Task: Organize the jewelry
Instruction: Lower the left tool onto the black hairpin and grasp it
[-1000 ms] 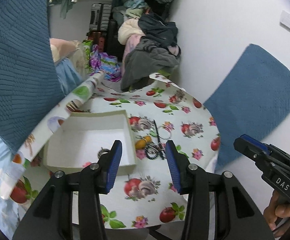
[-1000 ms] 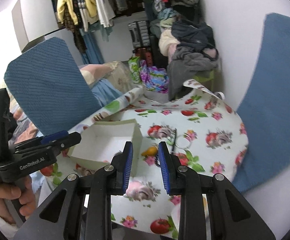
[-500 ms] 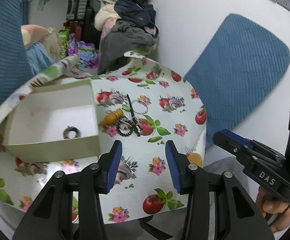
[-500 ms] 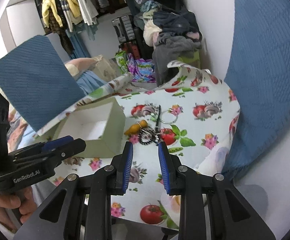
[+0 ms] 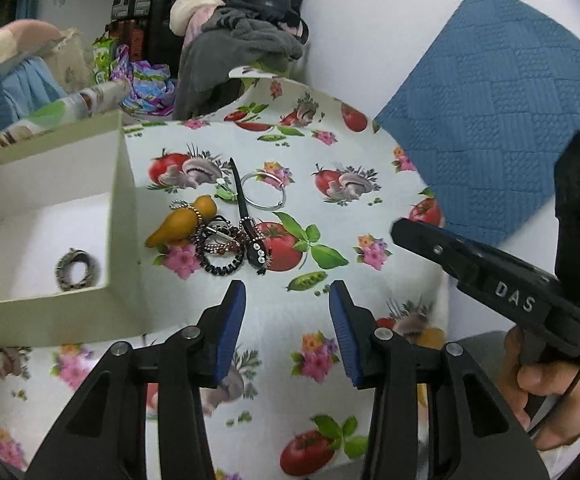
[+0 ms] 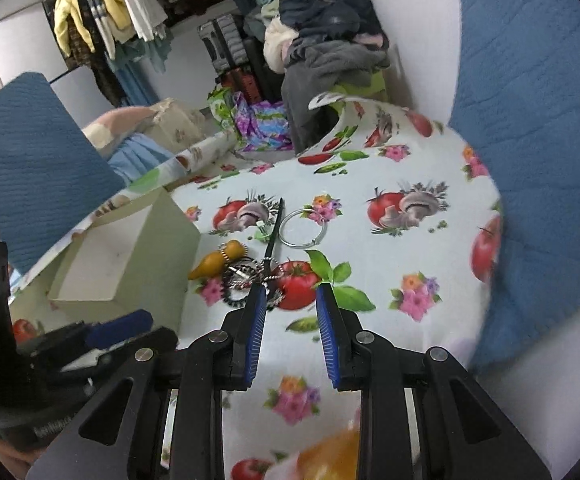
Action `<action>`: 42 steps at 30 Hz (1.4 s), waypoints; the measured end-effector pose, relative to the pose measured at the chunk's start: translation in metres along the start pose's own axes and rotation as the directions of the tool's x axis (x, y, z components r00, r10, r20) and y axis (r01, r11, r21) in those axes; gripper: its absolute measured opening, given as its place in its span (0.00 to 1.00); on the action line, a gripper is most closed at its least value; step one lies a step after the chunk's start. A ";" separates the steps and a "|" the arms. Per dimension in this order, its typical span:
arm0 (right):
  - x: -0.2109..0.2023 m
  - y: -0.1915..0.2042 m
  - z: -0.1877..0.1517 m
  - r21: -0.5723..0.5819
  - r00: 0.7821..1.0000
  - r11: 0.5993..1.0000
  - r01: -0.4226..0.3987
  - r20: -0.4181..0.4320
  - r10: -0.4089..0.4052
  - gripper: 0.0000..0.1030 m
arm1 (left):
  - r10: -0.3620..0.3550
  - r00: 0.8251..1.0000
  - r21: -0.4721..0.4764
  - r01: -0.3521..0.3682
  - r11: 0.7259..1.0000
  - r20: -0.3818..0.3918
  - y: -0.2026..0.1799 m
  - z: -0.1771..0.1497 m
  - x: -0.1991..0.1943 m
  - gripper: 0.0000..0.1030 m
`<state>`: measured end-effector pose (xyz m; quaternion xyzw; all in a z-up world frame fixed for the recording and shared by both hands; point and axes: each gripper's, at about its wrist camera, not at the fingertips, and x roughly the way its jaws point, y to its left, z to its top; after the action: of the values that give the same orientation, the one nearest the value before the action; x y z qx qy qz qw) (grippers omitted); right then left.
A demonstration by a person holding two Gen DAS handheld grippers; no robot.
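Ring (image 5: pixel 77 270) in box (image 5: pixel 123 200) at left, jewelry pile (image 5: pixel 219 240) just right of it, hoop (image 5: pixel 263 196) perhaps slightly behind pile

Ahead of the left gripper (image 5: pixel 285 292) lies bare tablecloth (image 5: pixel 290 320) up to the jewelry heap (image 5: pixel 217 240); to its left the cardboard box (image 5: pixel 123 216) wall blocks — to its right the right gripper (image 5: pixel 406 228) crowds in; beyond the heap, open cloth.

Table (image 5: pixel 370 240) cloth: white, red tomatoes, grey mushrooms, pink flowers, green leaves. Box (image 5: pixel 123 200): cream. Pendant (image 5: pixel 181 222): mustard-yellow. Hair stick (image 5: pixel 241 196): black. Ring (image 5: pixel 263 197): silver. Fingers (image 5: pixel 231 320): black, blue pads. Cushion (image 5: pixel 490 112): blue, quilted.
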<state>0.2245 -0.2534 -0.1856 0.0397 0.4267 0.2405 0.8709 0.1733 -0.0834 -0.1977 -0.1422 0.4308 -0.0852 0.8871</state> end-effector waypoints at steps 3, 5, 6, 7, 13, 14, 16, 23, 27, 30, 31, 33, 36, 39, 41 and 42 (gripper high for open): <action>0.028 -0.005 0.008 0.008 0.999 0.999 -0.037 -0.040 0.037 0.23 | 0.003 1.000 -0.016 -0.003 1.000 -0.007 0.005 0.001 0.023 0.39; 0.043 -0.009 0.013 0.003 0.997 0.999 -0.045 -0.062 0.045 0.23 | -0.001 1.000 -0.025 0.001 1.000 -0.008 0.009 0.001 0.034 0.39; 0.050 -0.011 0.016 -0.001 0.997 0.999 -0.043 -0.068 0.043 0.23 | 0.004 1.000 -0.024 -0.004 1.000 -0.008 0.010 0.001 0.042 0.39; 0.054 -0.012 0.017 0.000 0.997 0.999 -0.043 -0.070 0.043 0.23 | 0.013 1.000 -0.015 -0.013 1.000 -0.008 0.010 0.002 0.049 0.39; 0.077 -0.031 0.021 0.041 0.994 0.997 -0.069 -0.085 0.072 0.23 | 0.081 0.996 0.038 -0.080 0.996 -0.027 0.012 0.002 0.085 0.38; 0.080 -0.033 0.020 0.046 0.993 0.996 -0.073 -0.092 0.077 0.23 | 0.083 0.996 0.042 -0.082 0.996 -0.033 0.013 0.002 0.090 0.37; 0.085 -0.036 0.019 0.054 0.991 0.996 -0.076 -0.102 0.082 0.23 | 0.100 0.994 0.062 -0.098 0.993 -0.044 0.013 0.002 0.099 0.32; 0.092 -0.045 0.021 0.087 0.988 0.991 -0.104 -0.105 0.113 0.23 | 0.157 0.988 0.159 -0.153 0.975 -0.010 0.001 0.000 0.112 0.30; 0.094 -0.042 0.021 0.077 0.988 0.991 -0.106 -0.107 0.114 0.23 | 0.164 0.986 0.196 -0.157 0.968 -0.021 -0.002 -0.001 0.120 0.19; 0.095 -0.041 0.019 0.071 0.988 0.993 -0.099 -0.112 0.107 0.23 | 0.159 0.987 0.184 -0.153 0.971 -0.020 0.001 0.000 0.120 0.18; 0.095 -0.040 0.019 0.069 0.988 0.993 -0.095 -0.114 0.103 0.23 | 0.158 0.987 0.181 -0.151 0.972 -0.021 0.001 0.000 0.120 0.18; 0.096 -0.040 0.017 0.068 0.988 0.993 -0.093 -0.117 0.101 0.23 | 0.148 0.989 0.158 -0.142 0.977 -0.026 0.005 0.001 0.117 0.18; 0.095 -0.040 0.016 0.067 0.988 0.993 -0.095 -0.116 0.102 0.23 | 0.122 0.992 0.112 -0.120 0.986 -0.012 0.011 0.004 0.106 0.18; 0.095 -0.039 0.014 0.065 0.988 0.993 -0.096 -0.118 0.103 0.23 | 0.091 0.996 0.072 -0.090 0.993 -0.004 0.015 0.007 0.095 0.18; 0.097 -0.036 0.013 0.059 0.986 0.993 -0.102 -0.125 0.109 0.23 | 0.079 0.997 0.054 -0.079 0.995 0.004 0.016 0.007 0.088 0.18; 0.097 -0.035 0.012 0.053 0.986 0.993 -0.106 -0.126 0.112 0.23 | 0.069 0.998 0.042 -0.069 0.997 0.010 0.017 0.007 0.082 0.18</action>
<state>0.2979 -0.2383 -0.2577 0.0673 0.4845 0.2800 0.8260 0.2297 -0.0885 -0.2599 -0.1088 0.4296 -0.0628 0.8942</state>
